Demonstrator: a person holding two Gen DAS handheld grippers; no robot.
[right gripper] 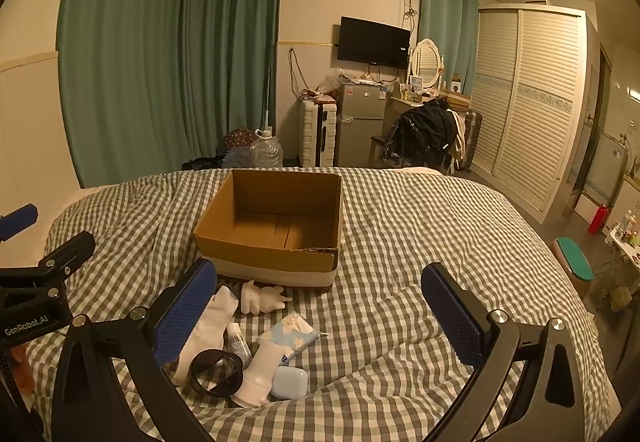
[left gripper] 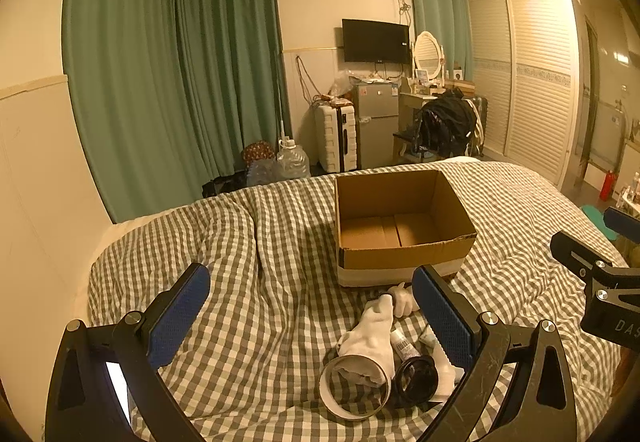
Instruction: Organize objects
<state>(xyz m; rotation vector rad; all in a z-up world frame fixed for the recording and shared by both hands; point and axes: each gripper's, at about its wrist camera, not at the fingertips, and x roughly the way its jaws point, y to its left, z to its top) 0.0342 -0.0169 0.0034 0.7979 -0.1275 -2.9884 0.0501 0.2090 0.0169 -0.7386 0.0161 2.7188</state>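
An empty cardboard box [left gripper: 404,226] [right gripper: 276,226] stands on the checkered bed. In front of it lies a pile of small items: a white sock [left gripper: 372,334] [right gripper: 212,318], a tape roll [left gripper: 354,388], a black ring [left gripper: 414,380] [right gripper: 216,372], a small tube [left gripper: 404,346] [right gripper: 239,340], a white toy [right gripper: 262,296], a tissue pack [right gripper: 290,334], a white bottle [right gripper: 260,372] and a light blue case [right gripper: 289,383]. My left gripper [left gripper: 312,318] is open above the bed, the pile near its right finger. My right gripper [right gripper: 320,316] is open, the pile by its left finger.
The grey-and-white checkered quilt [left gripper: 248,242] [right gripper: 420,234] covers the bed, rumpled at left. Beyond the foot stand water jugs [left gripper: 292,162], a white suitcase [left gripper: 336,138], a small fridge [left gripper: 378,122], a chair with dark clothes [left gripper: 444,126] and a wardrobe [right gripper: 532,102].
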